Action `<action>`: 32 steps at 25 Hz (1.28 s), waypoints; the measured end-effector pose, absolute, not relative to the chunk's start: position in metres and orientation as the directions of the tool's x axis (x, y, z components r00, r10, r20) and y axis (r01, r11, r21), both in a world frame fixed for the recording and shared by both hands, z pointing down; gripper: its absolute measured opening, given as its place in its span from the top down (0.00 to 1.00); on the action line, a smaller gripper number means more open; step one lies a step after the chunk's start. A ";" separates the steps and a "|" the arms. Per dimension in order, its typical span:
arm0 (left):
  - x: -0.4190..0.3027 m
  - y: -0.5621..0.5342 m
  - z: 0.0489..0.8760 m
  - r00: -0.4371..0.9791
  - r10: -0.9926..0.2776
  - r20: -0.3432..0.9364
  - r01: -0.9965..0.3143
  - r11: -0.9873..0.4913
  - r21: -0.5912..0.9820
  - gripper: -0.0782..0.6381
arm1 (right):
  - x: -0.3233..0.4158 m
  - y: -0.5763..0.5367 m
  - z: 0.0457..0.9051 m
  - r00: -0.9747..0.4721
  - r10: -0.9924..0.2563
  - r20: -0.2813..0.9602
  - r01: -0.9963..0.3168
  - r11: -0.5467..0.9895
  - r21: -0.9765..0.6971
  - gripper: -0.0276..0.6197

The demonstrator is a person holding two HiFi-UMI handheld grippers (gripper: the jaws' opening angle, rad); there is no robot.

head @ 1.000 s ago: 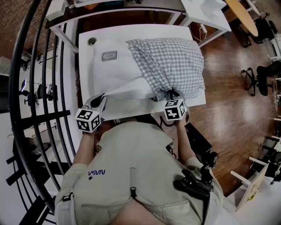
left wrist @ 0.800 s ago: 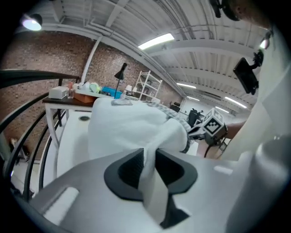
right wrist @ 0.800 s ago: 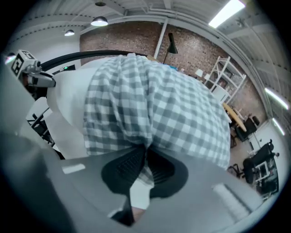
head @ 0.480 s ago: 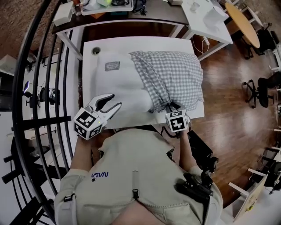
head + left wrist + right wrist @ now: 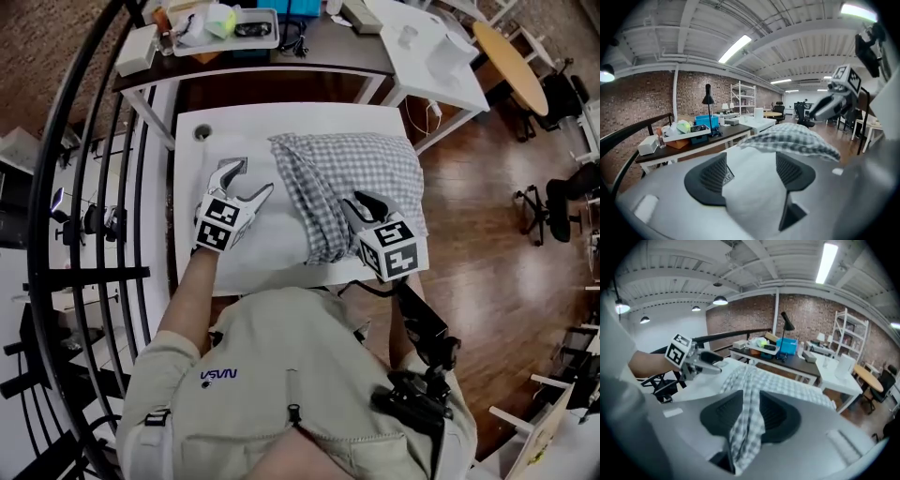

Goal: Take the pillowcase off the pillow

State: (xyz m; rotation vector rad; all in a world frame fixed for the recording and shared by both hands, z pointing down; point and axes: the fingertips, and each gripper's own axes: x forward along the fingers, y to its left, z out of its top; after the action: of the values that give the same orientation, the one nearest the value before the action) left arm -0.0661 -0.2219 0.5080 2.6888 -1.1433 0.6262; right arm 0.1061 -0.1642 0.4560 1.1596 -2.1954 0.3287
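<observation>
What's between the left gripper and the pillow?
Nothing visible. The left gripper, whose jaws have just been opening and are wide and empty, hangs right over the bare white pillow. The checked pillowcase lies off to its side.

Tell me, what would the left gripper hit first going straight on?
Probably the bare white pillow, seen between its fingers, which have just been opening with nothing held. The checked pillowcase lies farther on.

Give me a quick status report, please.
Left gripper just opened wide, empty, over pillow. Right gripper just opening, pillowcase between its jaws. Pillowcase partly off. Nothing blocking.
</observation>
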 end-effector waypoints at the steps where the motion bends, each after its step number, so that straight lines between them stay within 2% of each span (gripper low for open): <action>1: -0.060 -0.228 0.522 0.615 -0.635 0.467 -0.713 -0.701 -0.012 0.46 | 0.098 -0.182 0.454 -0.418 -0.665 0.618 -0.806 0.585 0.084 0.77; 4: -0.049 -0.225 0.555 0.607 -0.591 0.531 -0.711 -0.703 0.030 0.48 | 0.068 -0.228 0.467 -0.425 -0.655 0.625 -0.786 0.610 0.105 0.70; 5: -0.047 -0.218 0.558 0.609 -0.584 0.537 -0.709 -0.704 0.037 0.53 | 0.058 -0.239 0.475 -0.422 -0.643 0.640 -0.775 0.622 0.114 0.68; 8: -0.040 -0.202 0.553 0.616 -0.579 0.534 -0.697 -0.717 0.027 0.76 | 0.027 -0.259 0.508 -0.403 -0.580 0.708 -0.713 0.684 0.155 0.64; 10: -0.042 -0.196 0.547 0.615 -0.595 0.518 -0.696 -0.719 0.001 0.86 | 0.015 -0.263 0.526 -0.372 -0.554 0.745 -0.665 0.719 0.202 0.64; 11: -0.045 -0.194 0.543 0.615 -0.607 0.503 -0.698 -0.716 -0.009 0.87 | 0.014 -0.265 0.530 -0.351 -0.561 0.749 -0.657 0.718 0.230 0.69; 13: -0.055 -0.189 0.529 0.616 -0.639 0.460 -0.711 -0.703 -0.026 0.87 | 0.022 -0.275 0.524 -0.294 -0.622 0.726 -0.677 0.671 0.301 0.91; 14: -0.061 -0.186 0.519 0.616 -0.658 0.432 -0.719 -0.694 -0.031 0.87 | 0.033 -0.283 0.515 -0.254 -0.666 0.702 -0.698 0.629 0.344 0.92; 18: -0.090 -0.164 0.479 0.627 -0.717 0.305 -0.748 -0.663 -0.021 0.87 | 0.120 -0.313 0.484 -0.075 -0.779 0.623 -0.818 0.405 0.408 0.92; 20: -0.103 -0.147 0.470 0.631 -0.727 0.272 -0.750 -0.661 -0.029 0.87 | 0.167 -0.310 0.491 -0.024 -0.777 0.630 -0.871 0.325 0.368 0.92; 23: -0.115 -0.127 0.488 0.638 -0.711 0.295 -0.746 -0.666 0.009 0.87 | 0.208 -0.289 0.524 -0.002 -0.742 0.671 -0.930 0.249 0.272 0.92; 27: -0.121 -0.140 0.532 0.604 -0.730 0.319 -0.790 -0.600 0.123 0.87 | 0.198 -0.279 0.544 0.007 -0.742 0.670 -0.916 0.264 0.302 0.92; 29: -0.117 -0.153 0.541 0.594 -0.731 0.336 -0.796 -0.595 0.112 0.87 | 0.188 -0.287 0.539 -0.031 -0.770 0.638 -0.908 0.288 0.304 0.92; 32: -0.108 -0.162 0.525 0.607 -0.718 0.340 -0.773 -0.633 0.042 0.77 | 0.186 -0.282 0.524 -0.102 -0.808 0.580 -0.925 0.292 0.243 0.81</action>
State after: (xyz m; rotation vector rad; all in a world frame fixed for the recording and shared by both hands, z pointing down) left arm -0.1076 -0.1623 0.5255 2.6470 -1.2409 0.4371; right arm 0.1857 -0.2816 0.5237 1.5451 -1.9357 0.2395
